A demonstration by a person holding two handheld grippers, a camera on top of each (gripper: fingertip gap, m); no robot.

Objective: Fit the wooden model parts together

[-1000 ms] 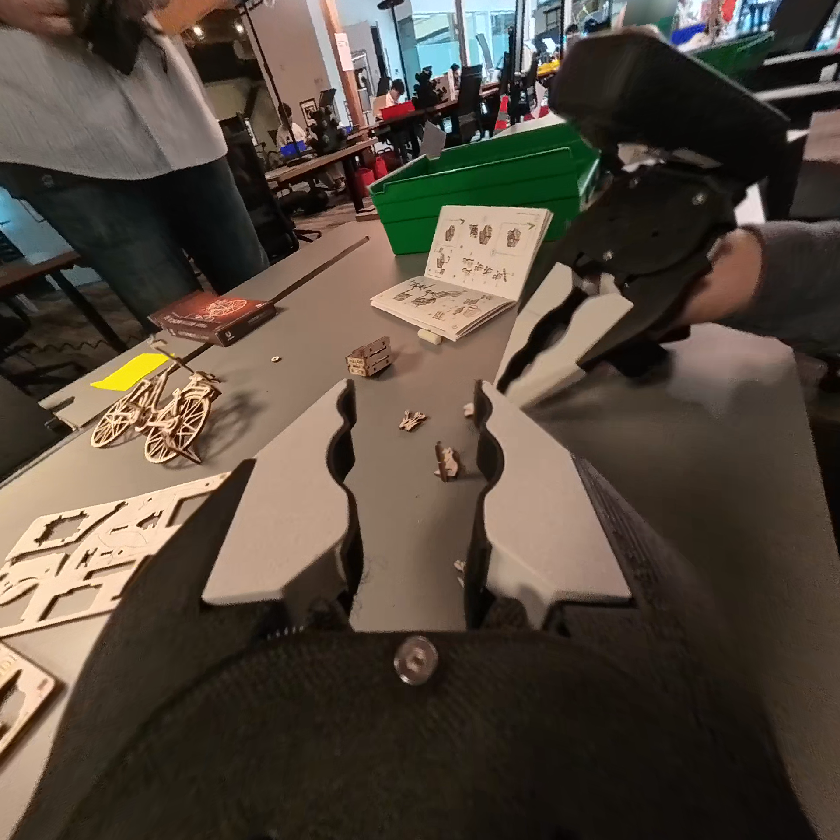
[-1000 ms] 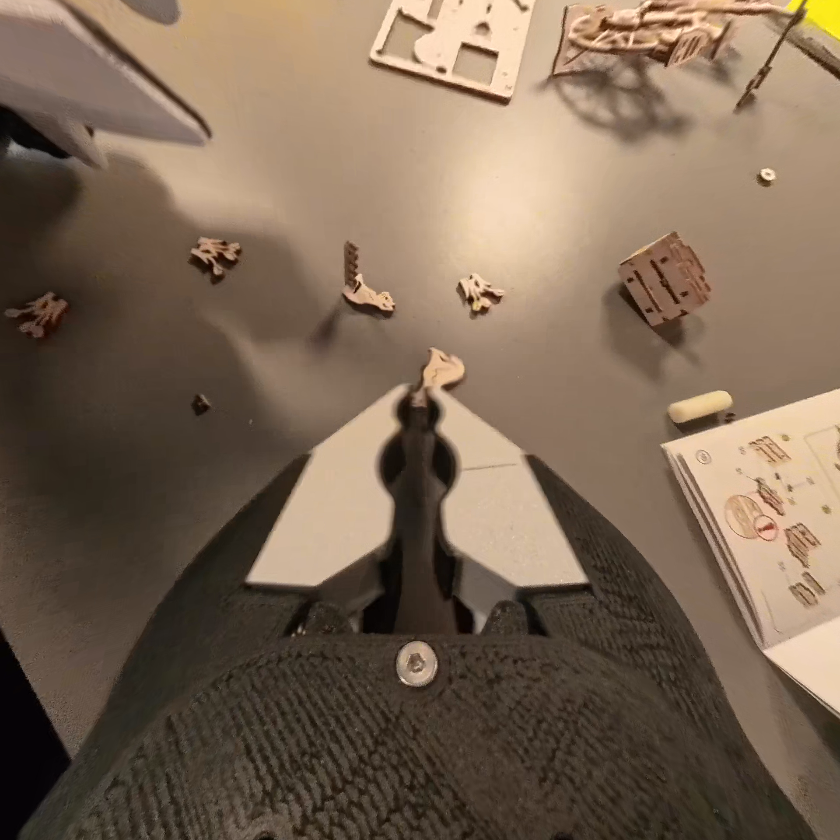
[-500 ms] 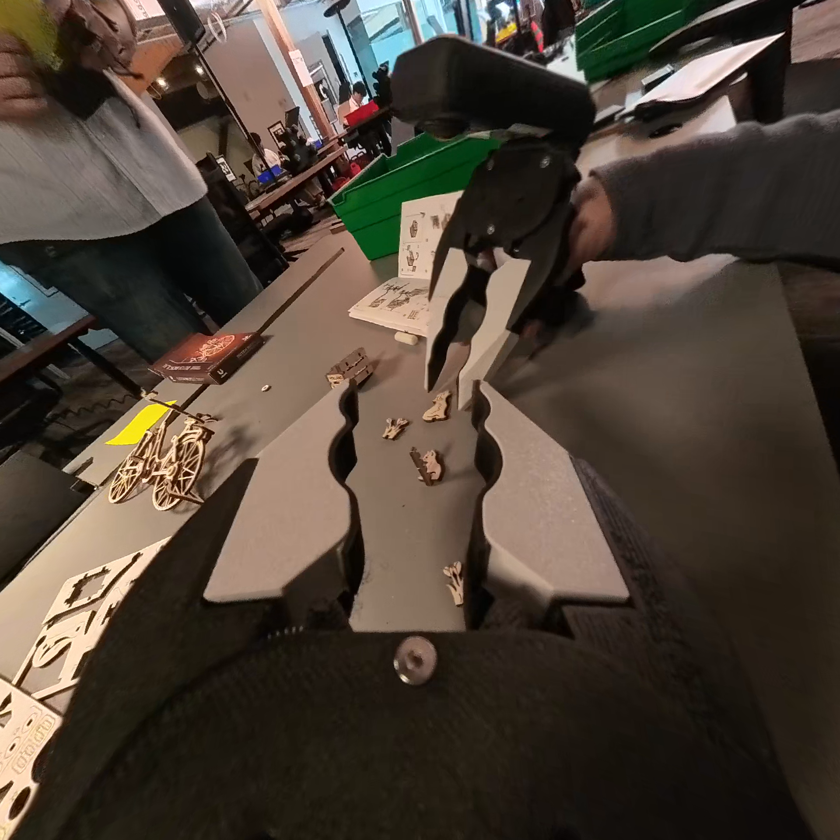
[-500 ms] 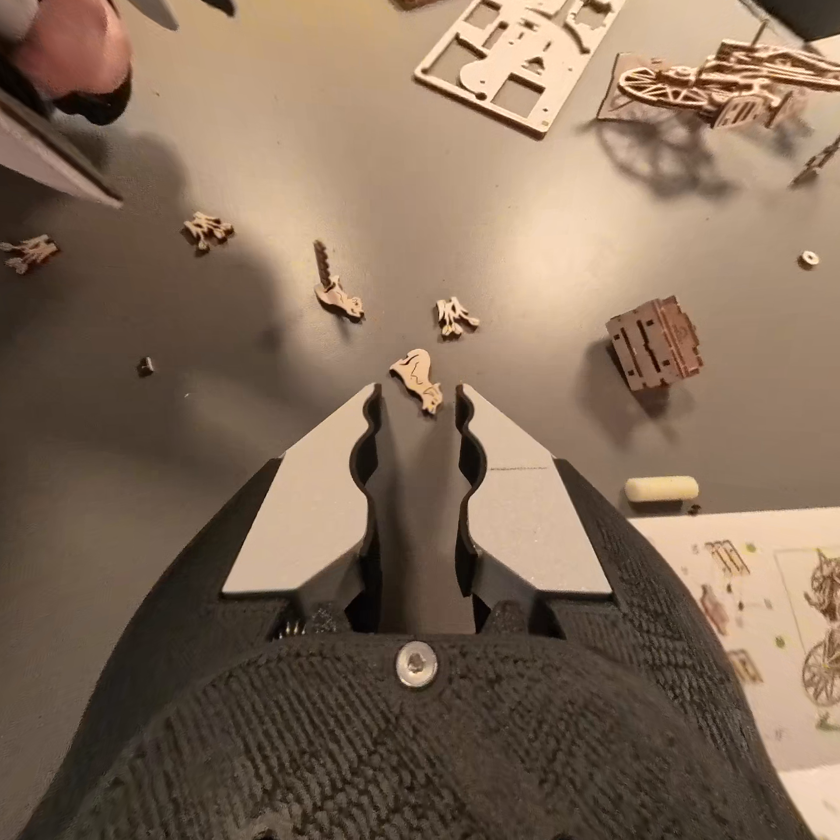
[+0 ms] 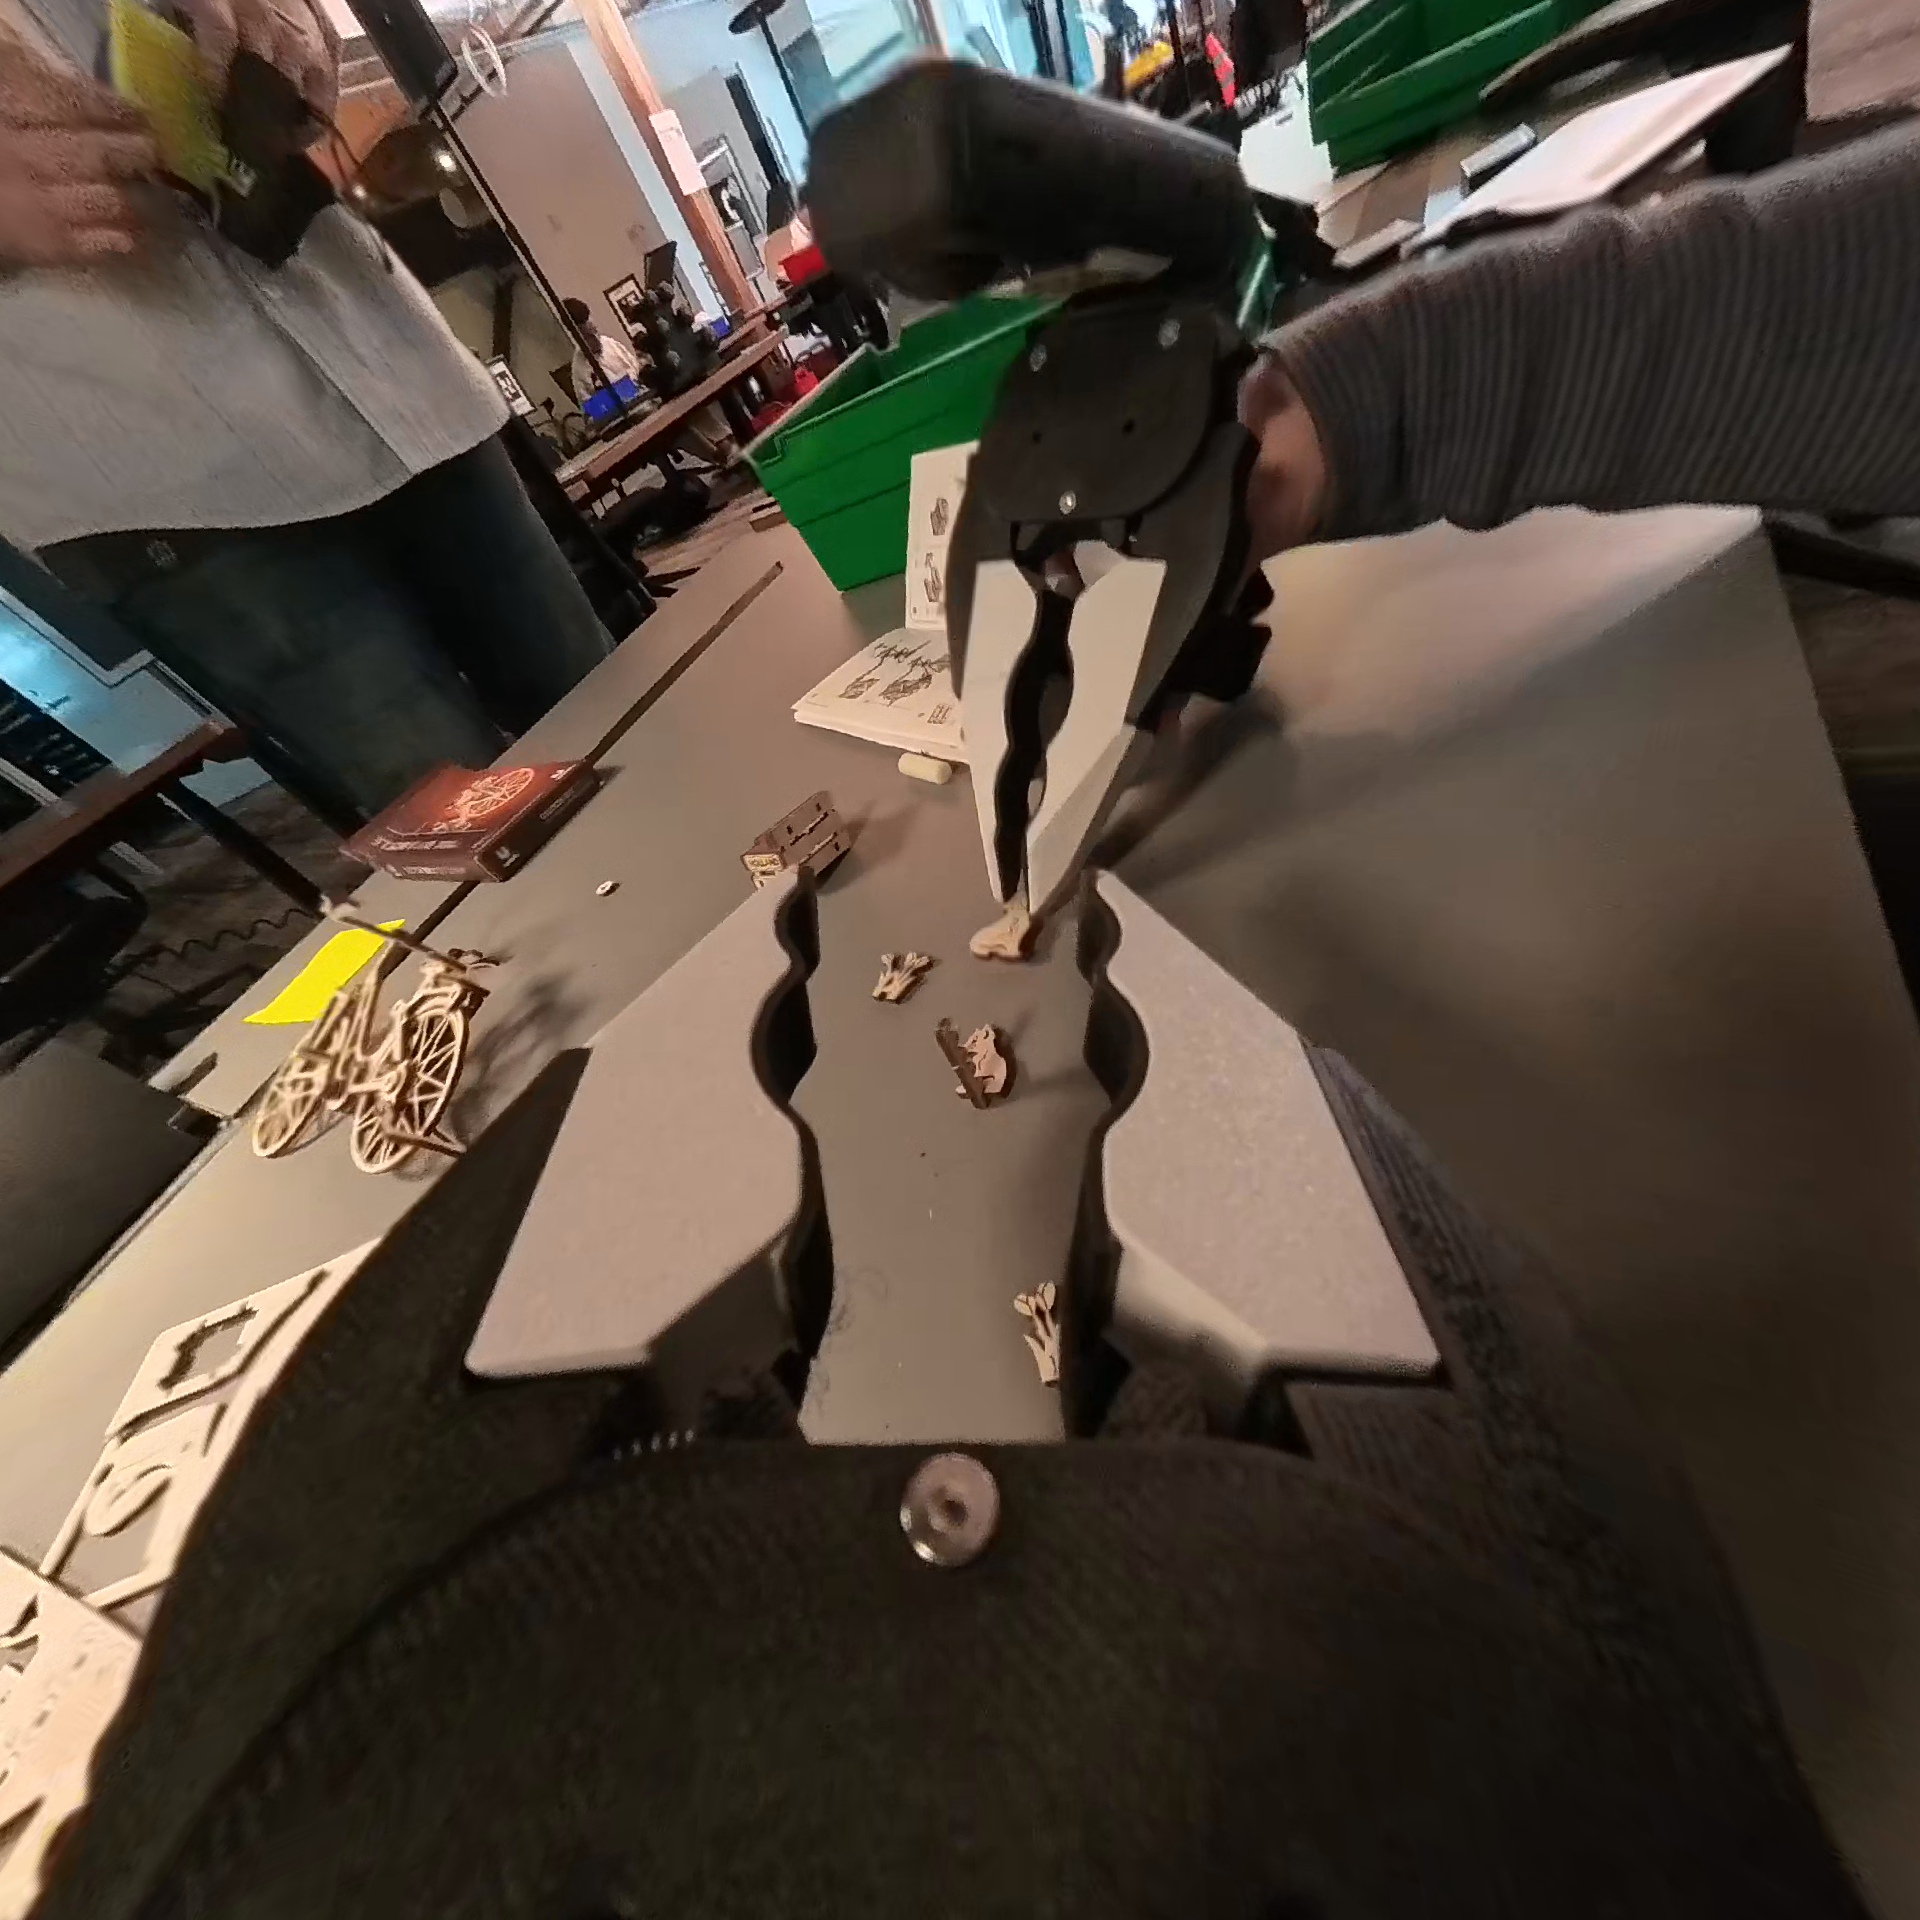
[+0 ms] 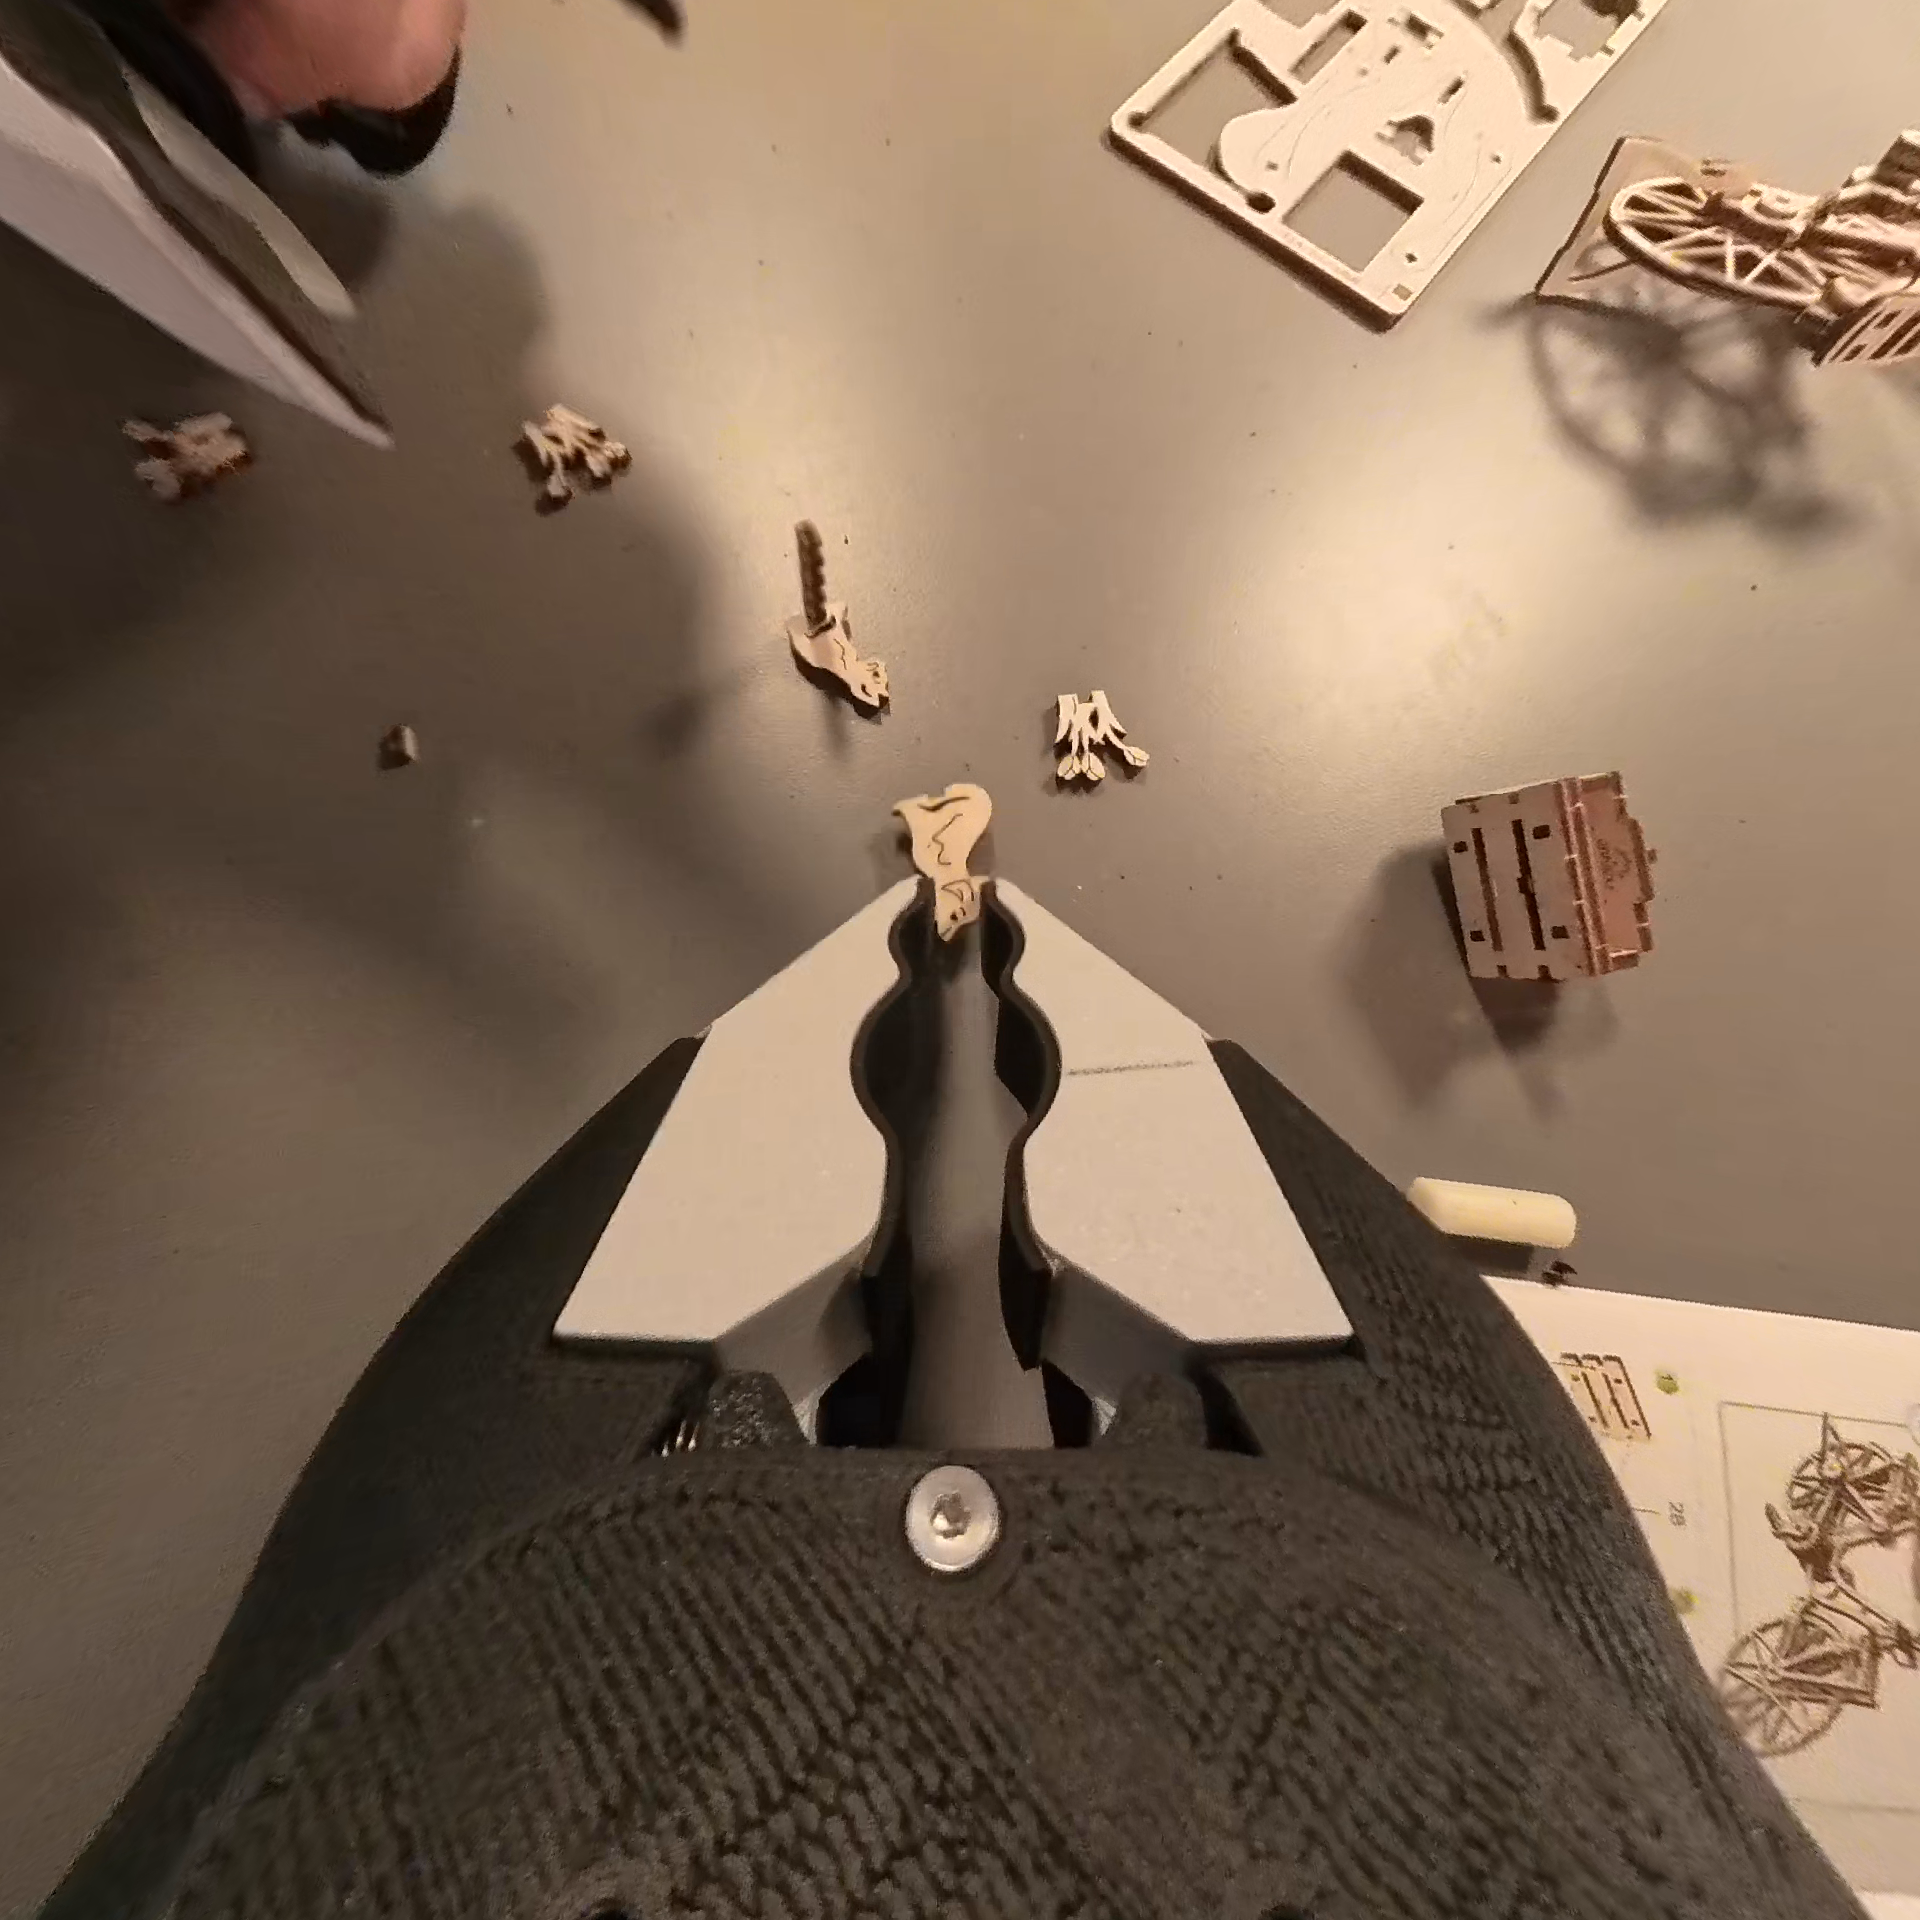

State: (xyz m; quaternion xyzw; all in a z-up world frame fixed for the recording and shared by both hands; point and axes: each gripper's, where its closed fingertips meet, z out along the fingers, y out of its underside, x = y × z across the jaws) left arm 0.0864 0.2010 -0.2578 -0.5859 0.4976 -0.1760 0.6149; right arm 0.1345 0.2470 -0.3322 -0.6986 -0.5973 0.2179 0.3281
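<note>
Right wrist view, from left to right across the grey table [image 6: 1195, 540]: the tip of the left gripper [image 6: 343, 405] enters at the upper left, above two small wooden cut-outs [image 6: 187, 454]. Toward the middle lies a toothed wooden piece [image 6: 836, 639]. Just below it, the right gripper [image 6: 956, 899] has its fingers closed on a flat pale wooden part [image 6: 948, 842], pinched at the very tips, with most of the part sticking out ahead. To the right sit a small wooden crate [image 6: 1548, 883] and a white peg [image 6: 1491, 1210]. A cut-out sheet [image 6: 1351, 125] and a wooden bicycle model [image 6: 1766, 239] lie at the upper right, and an instruction booklet [image 6: 1714, 1455] at the lower right. In the left wrist view, the left gripper's fingers [image 5: 665, 1184] stand wide apart with nothing between them.
</note>
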